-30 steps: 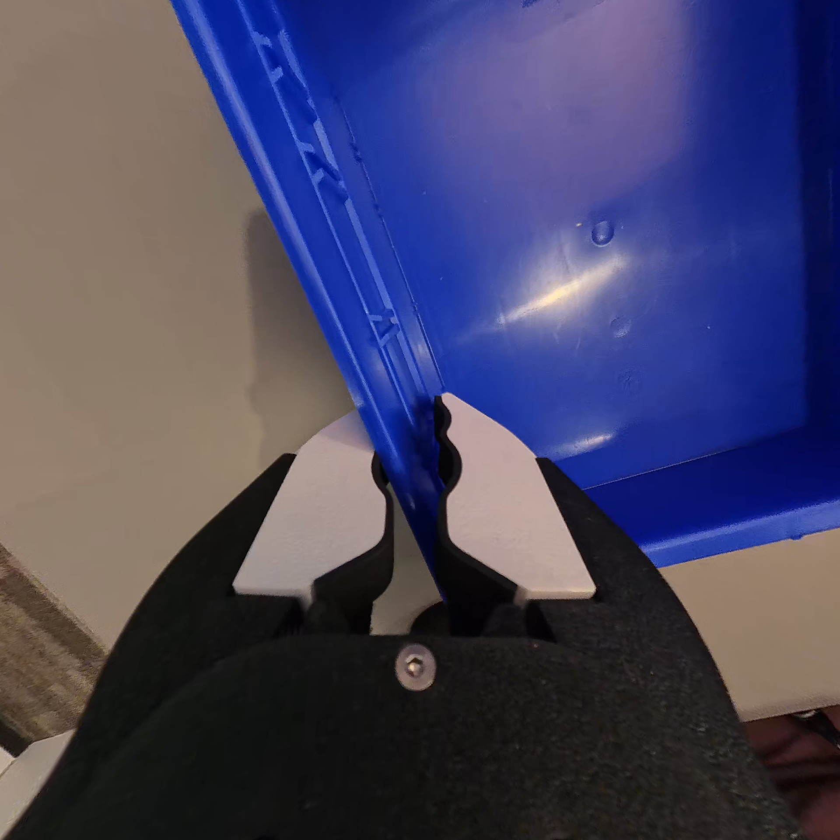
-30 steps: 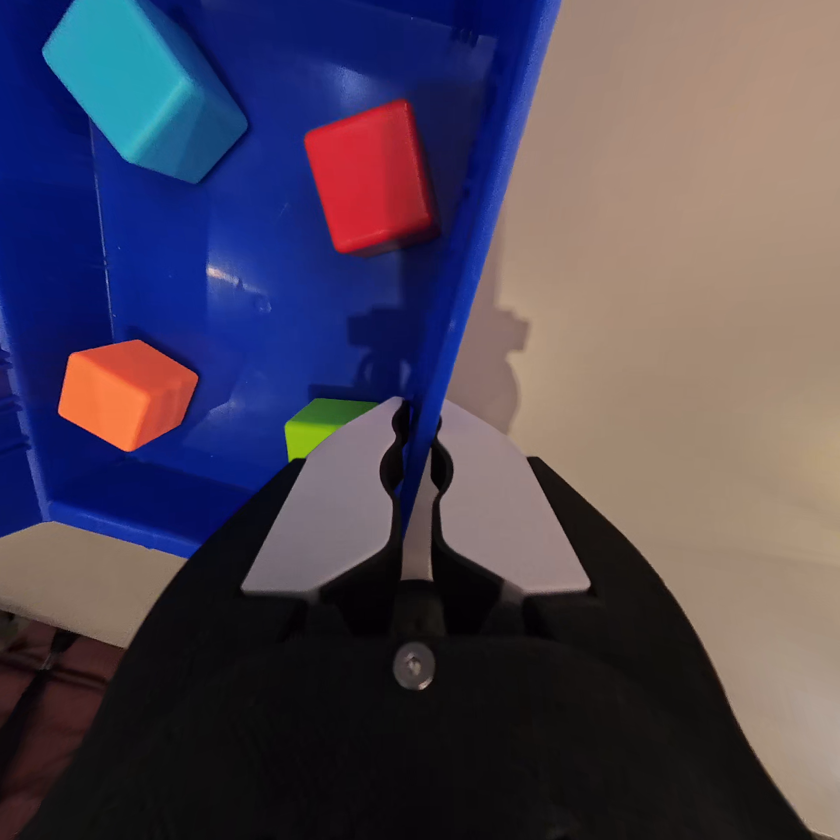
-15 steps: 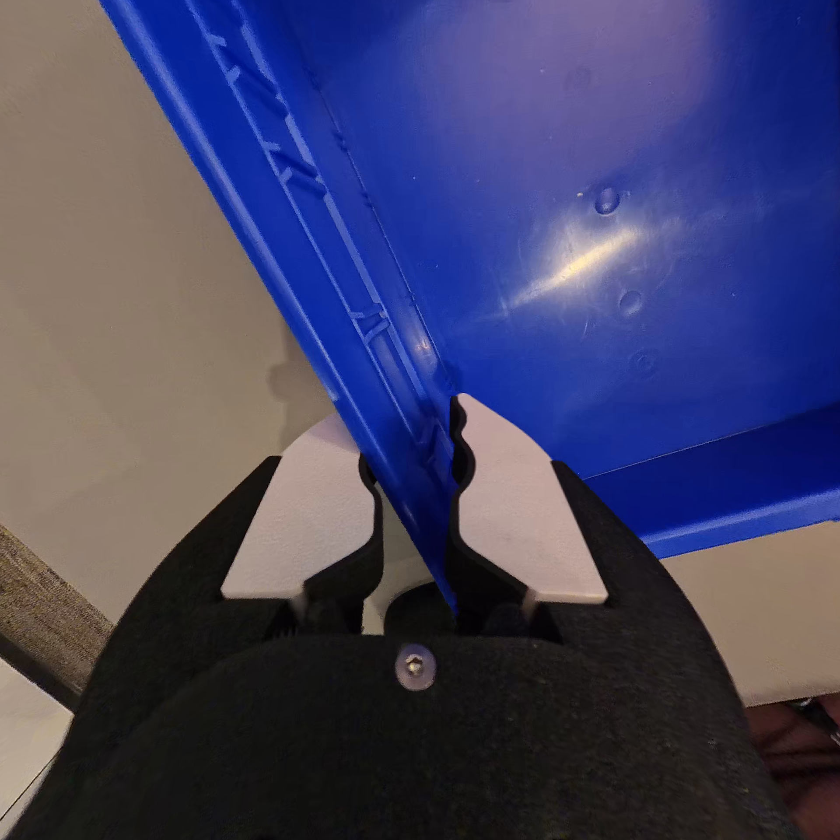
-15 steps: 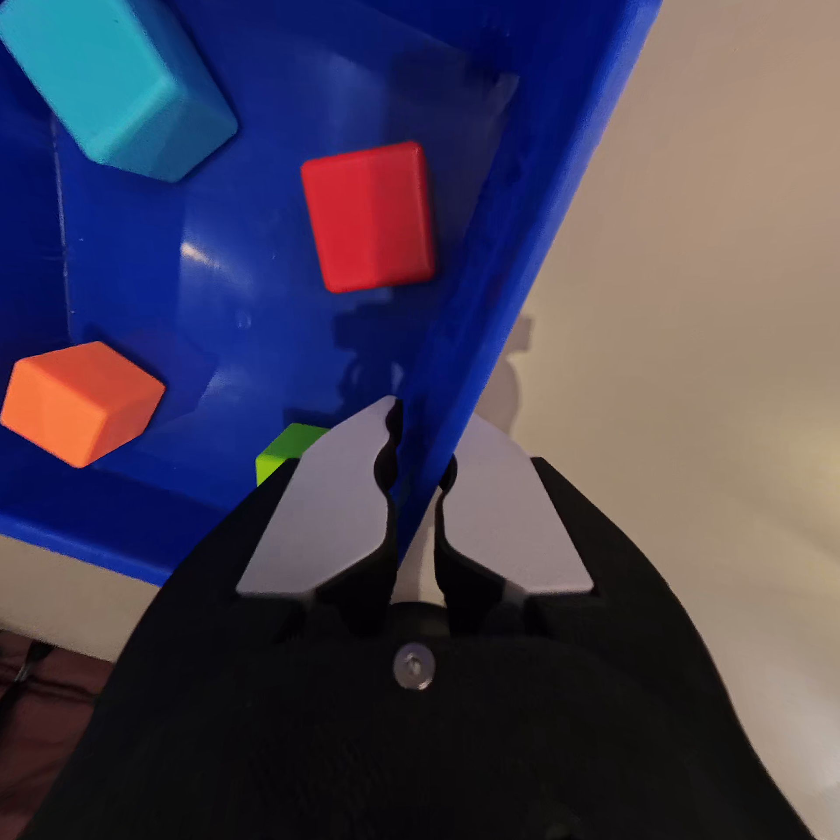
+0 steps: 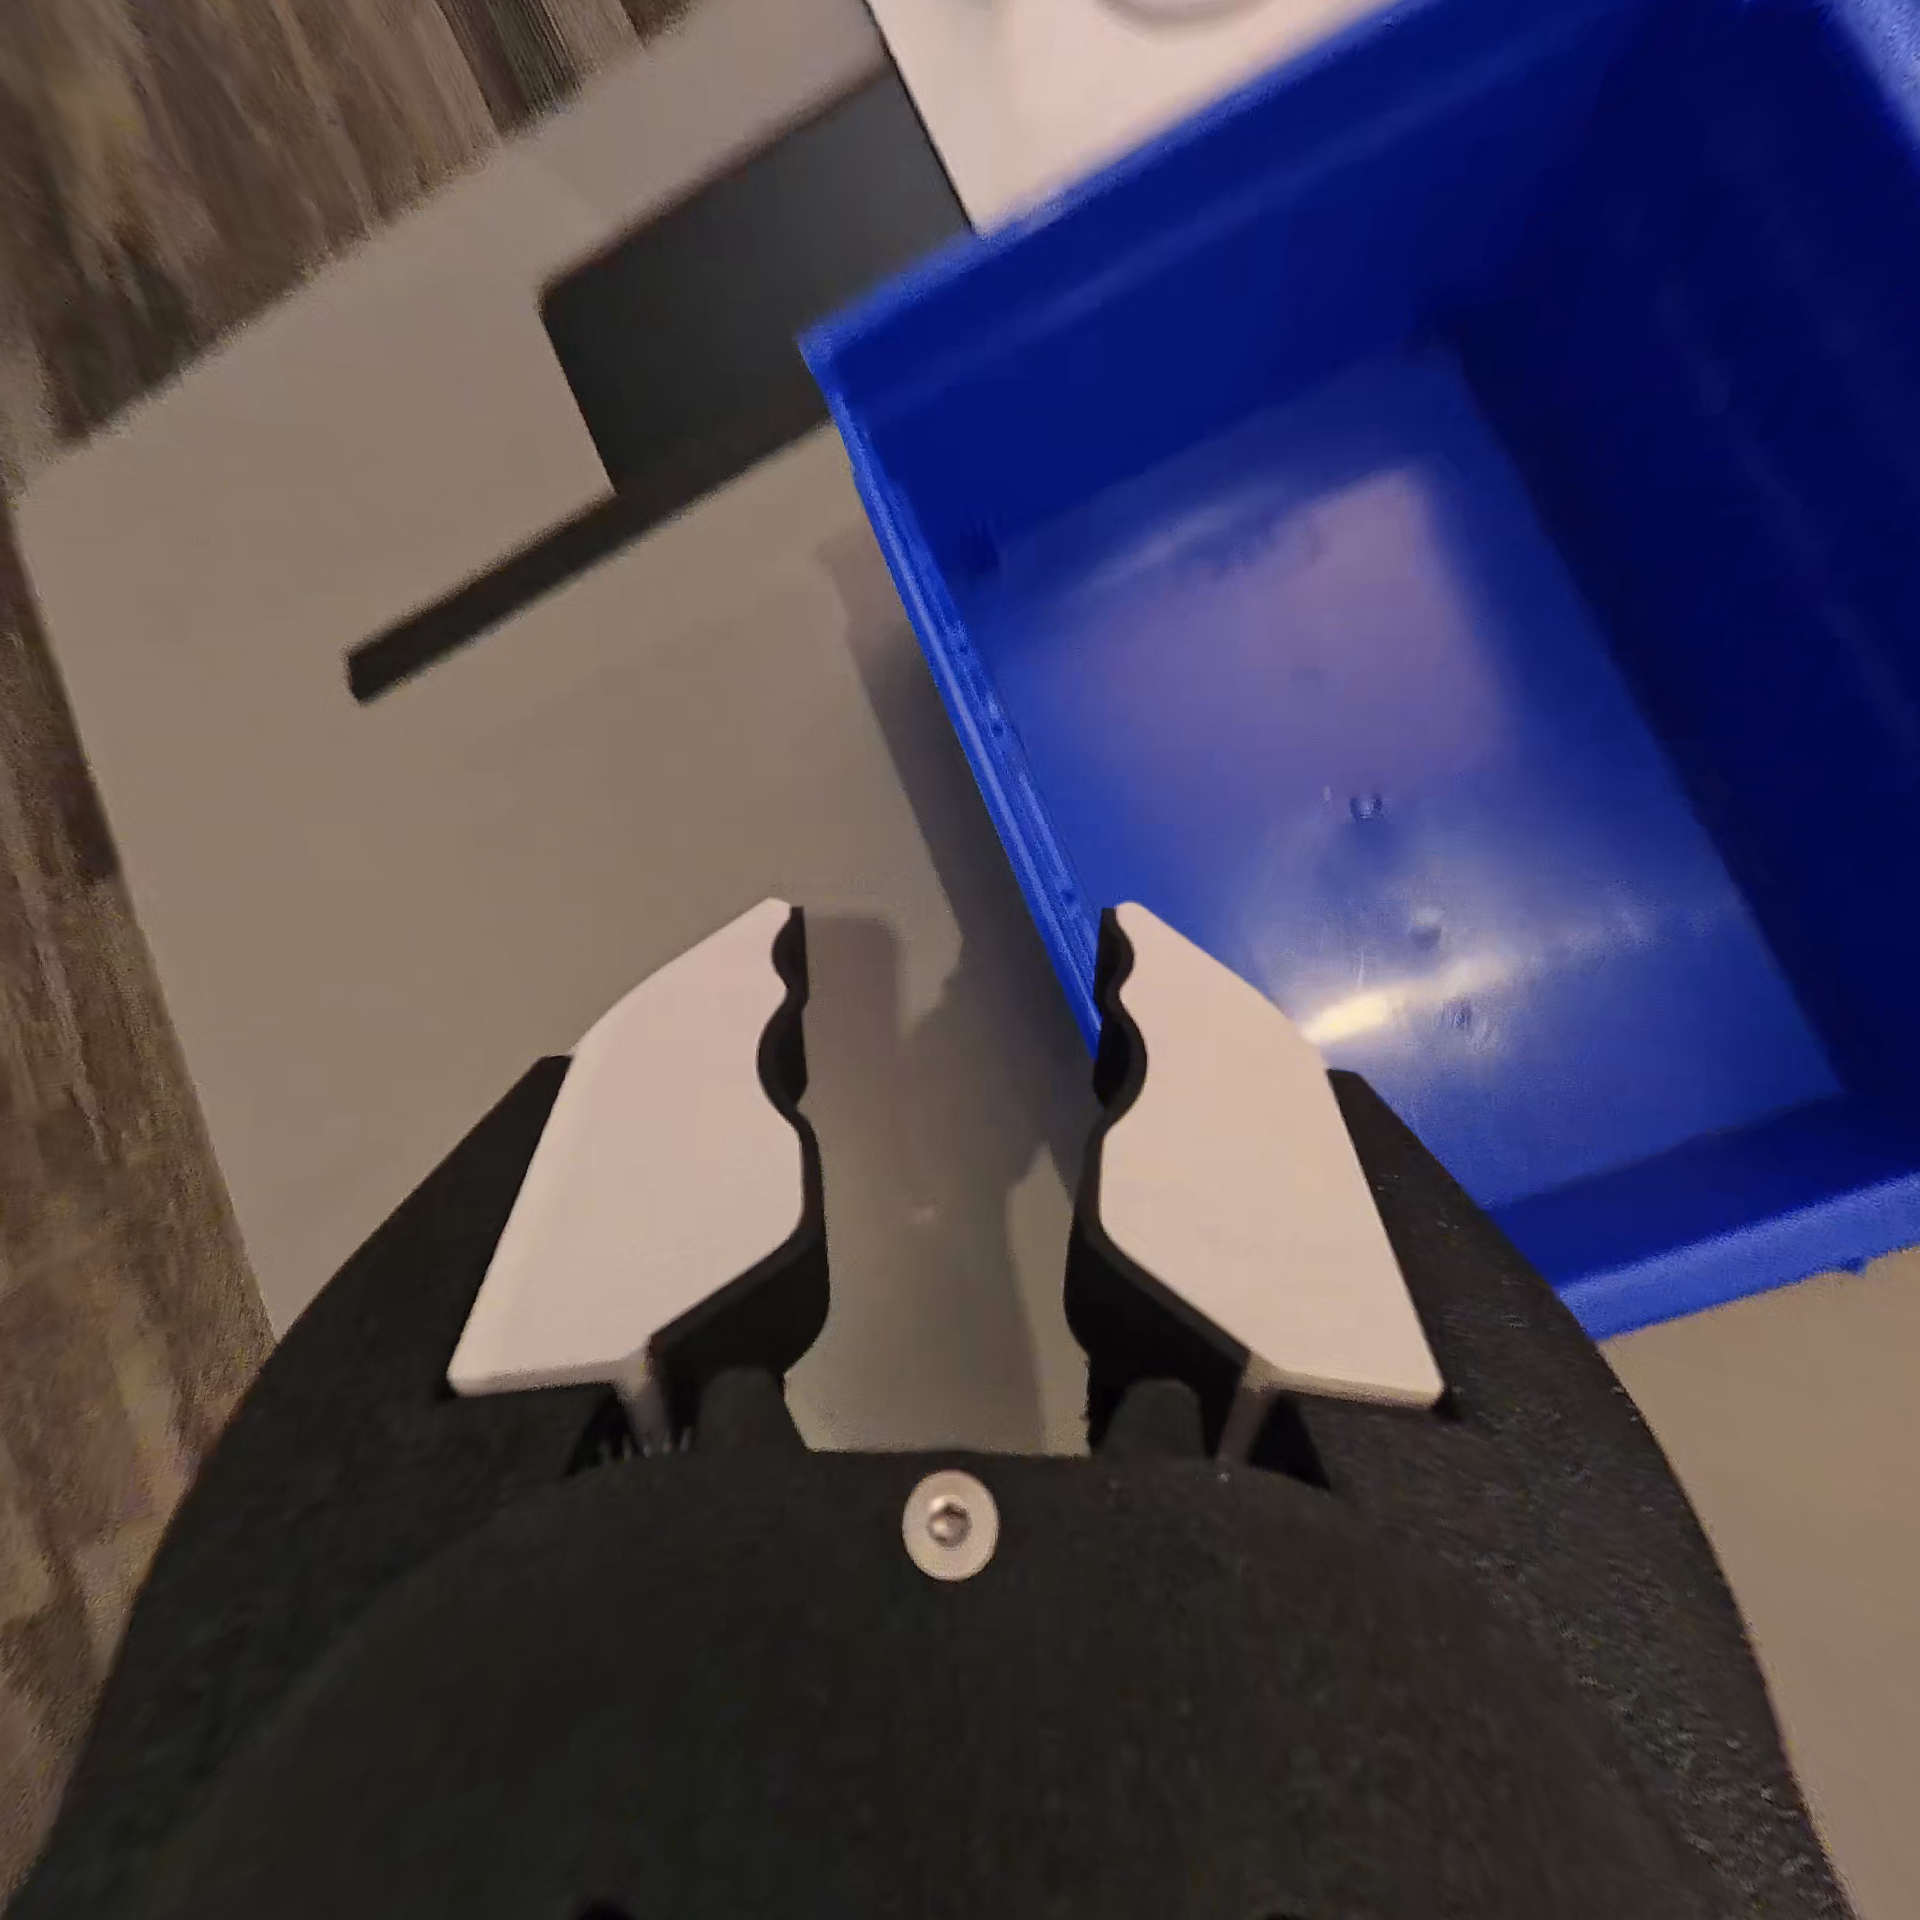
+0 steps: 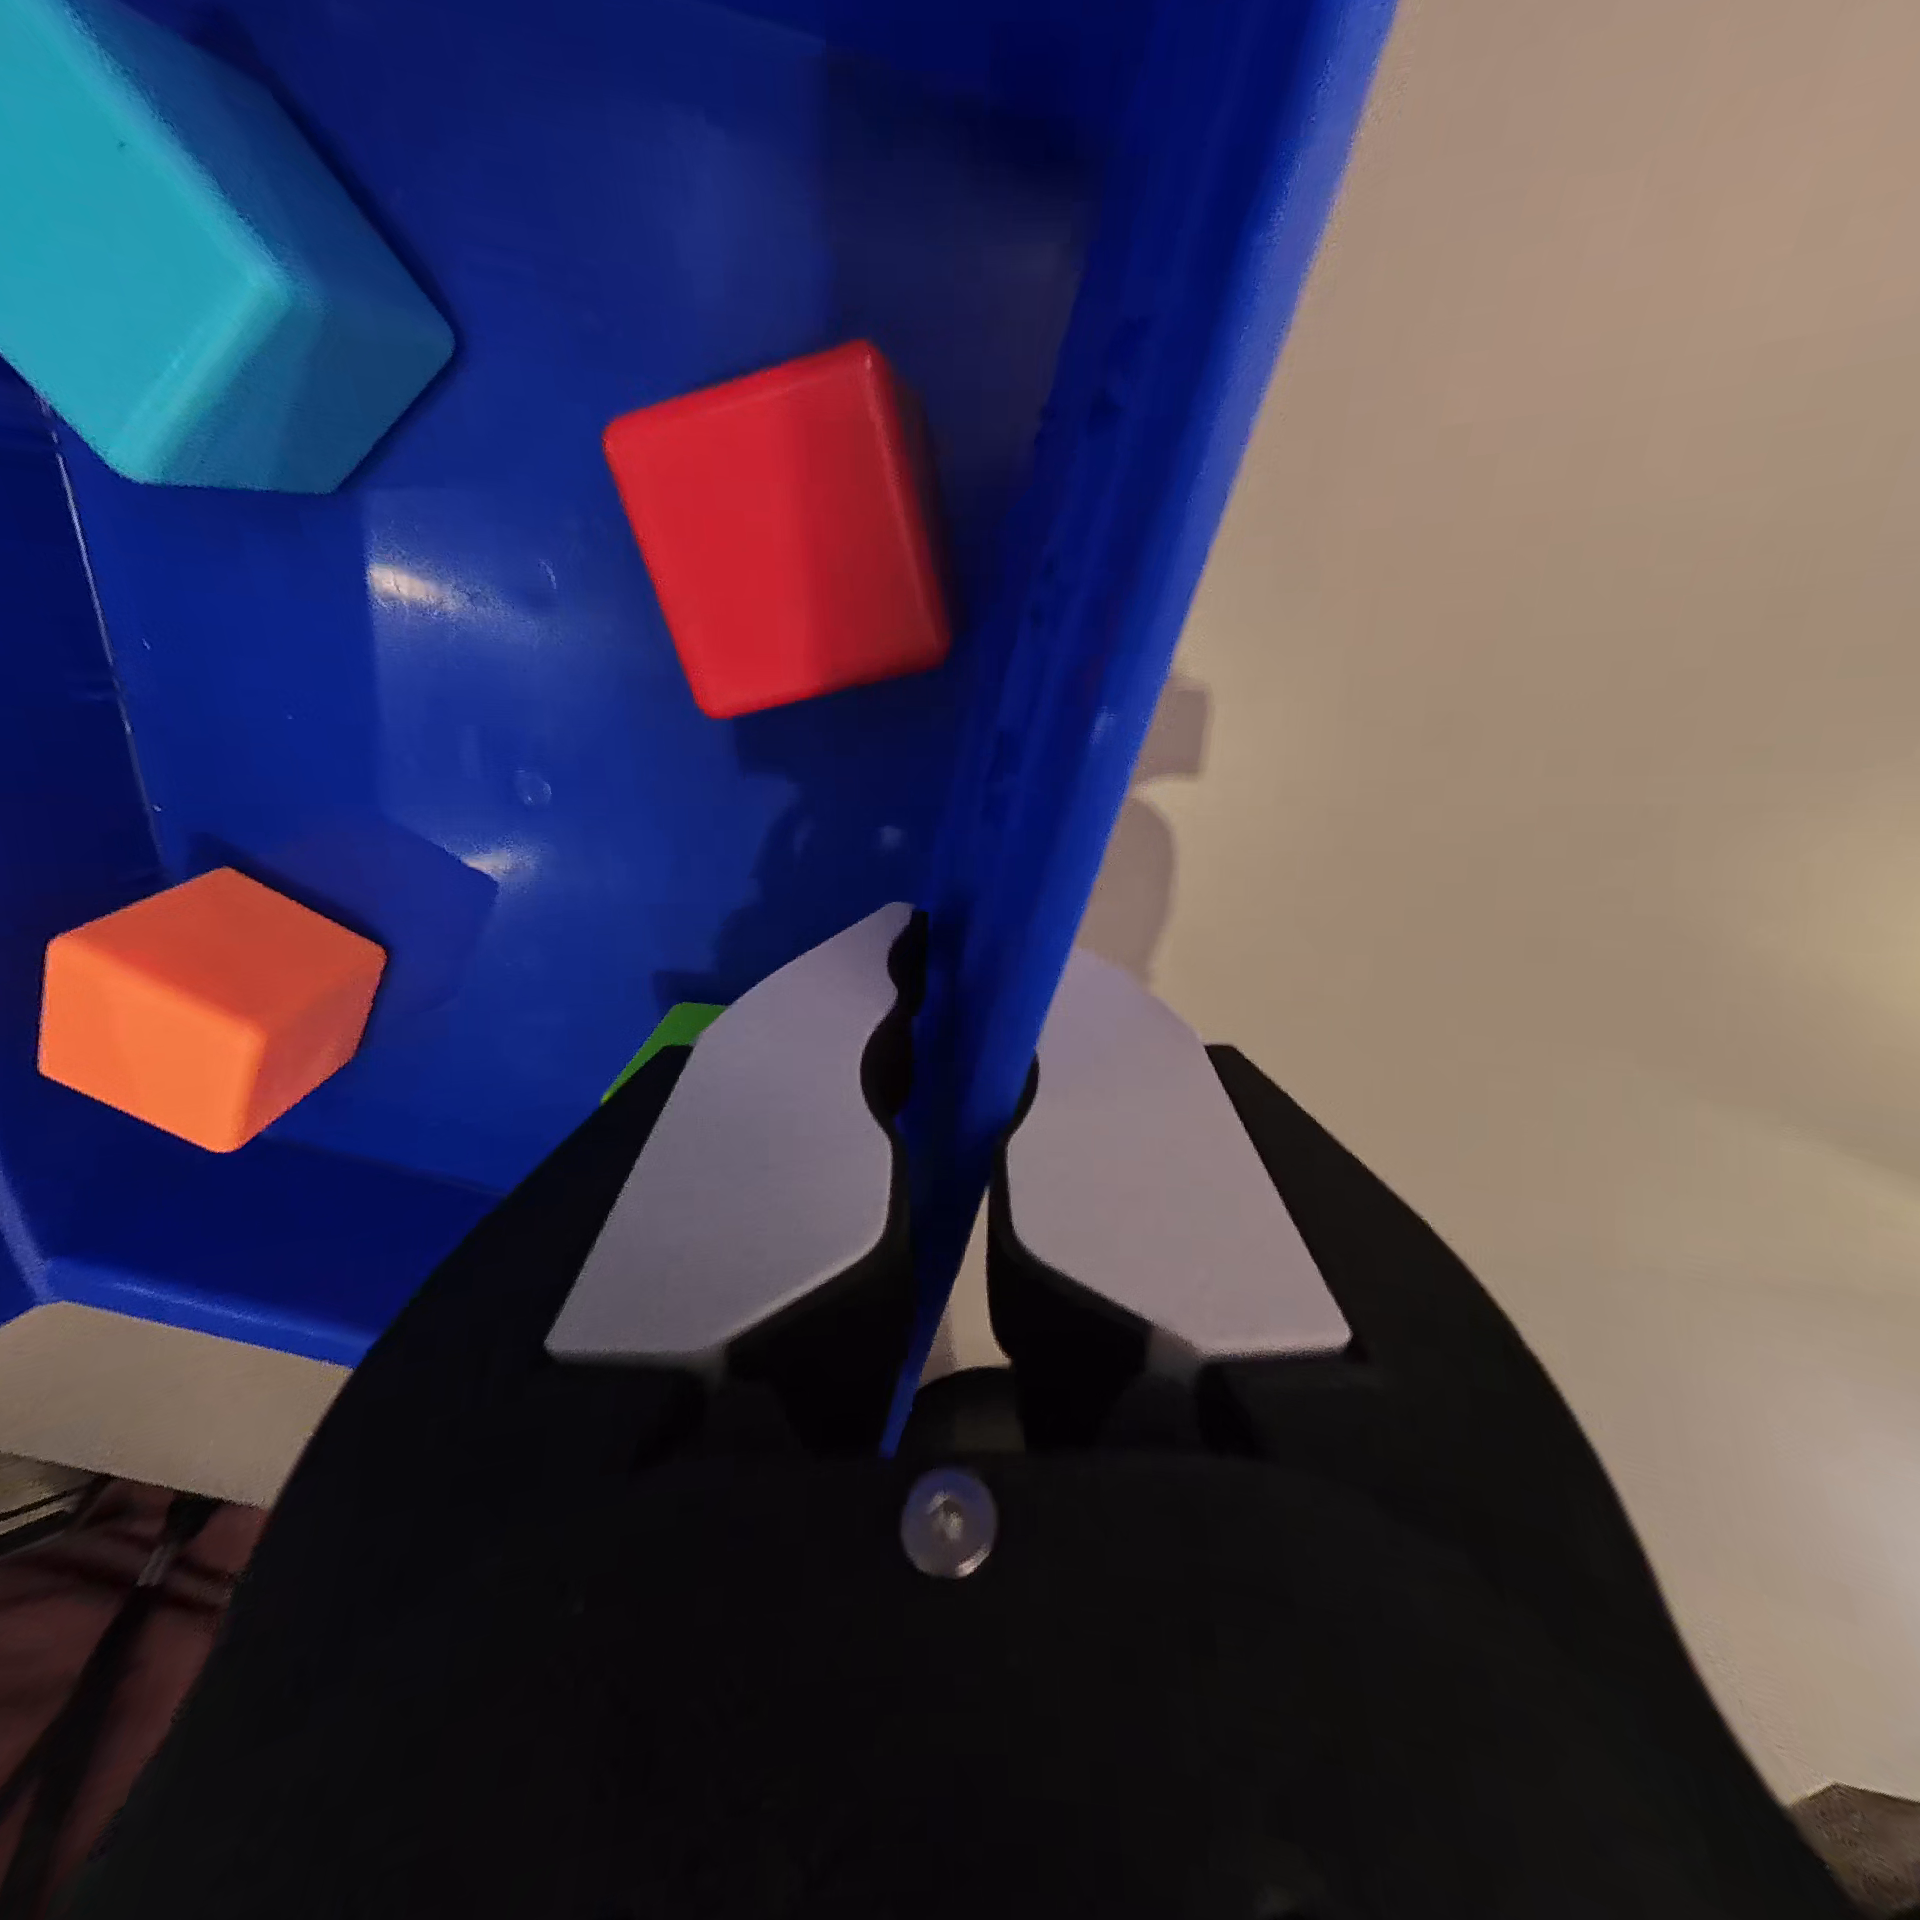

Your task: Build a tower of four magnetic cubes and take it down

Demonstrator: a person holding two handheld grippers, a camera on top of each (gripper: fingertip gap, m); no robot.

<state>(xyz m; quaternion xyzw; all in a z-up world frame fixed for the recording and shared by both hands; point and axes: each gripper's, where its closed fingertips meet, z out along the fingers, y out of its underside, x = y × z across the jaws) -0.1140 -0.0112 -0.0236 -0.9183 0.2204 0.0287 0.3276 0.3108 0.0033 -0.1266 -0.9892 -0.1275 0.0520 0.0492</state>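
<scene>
Right gripper point(image 6: 951, 1039) clamping blue bin point(image 6: 1143, 520) wall, 4 cubes point(image 6: 774, 530) inside

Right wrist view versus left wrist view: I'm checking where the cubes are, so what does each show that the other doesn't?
Only the right wrist view shows the cubes in the bin: a cyan cube, a red cube, an orange cube and a green cube, mostly hidden behind the right gripper, which is shut on the bin wall. Only the left wrist view shows the left gripper, open and empty beside the bin, and a bare stretch of bin floor. Both show the blue bin on the pale table.
</scene>
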